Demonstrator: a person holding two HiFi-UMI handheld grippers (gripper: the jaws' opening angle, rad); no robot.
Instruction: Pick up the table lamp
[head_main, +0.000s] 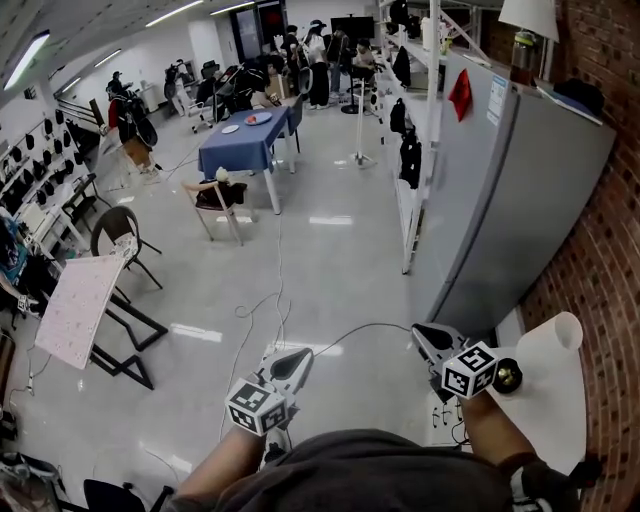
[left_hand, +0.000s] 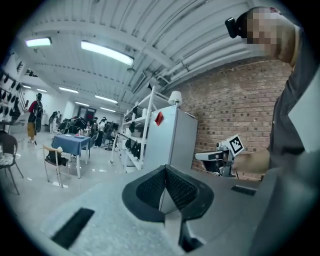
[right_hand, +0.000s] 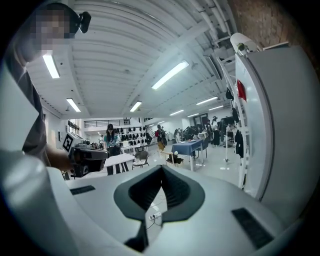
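The table lamp (head_main: 527, 30), with a white shade and a dark base, stands on top of the tall grey cabinet (head_main: 510, 190) at the upper right. It shows small in the left gripper view (left_hand: 175, 97) and at the cabinet's top edge in the right gripper view (right_hand: 242, 45). My left gripper (head_main: 294, 364) is held low over the floor, shut with nothing in it (left_hand: 165, 170). My right gripper (head_main: 424, 336) is beside it, near the cabinet's foot and far below the lamp. It is also shut and holds nothing (right_hand: 161, 170).
A brick wall (head_main: 605, 300) runs along the right, with a white rolled object (head_main: 550, 360) against it. Cables (head_main: 270, 300) trail over the floor. A tilted white board on a stand (head_main: 78, 308), chairs, a blue table (head_main: 240, 142), a shelf rack (head_main: 412, 150) and several people stand farther off.
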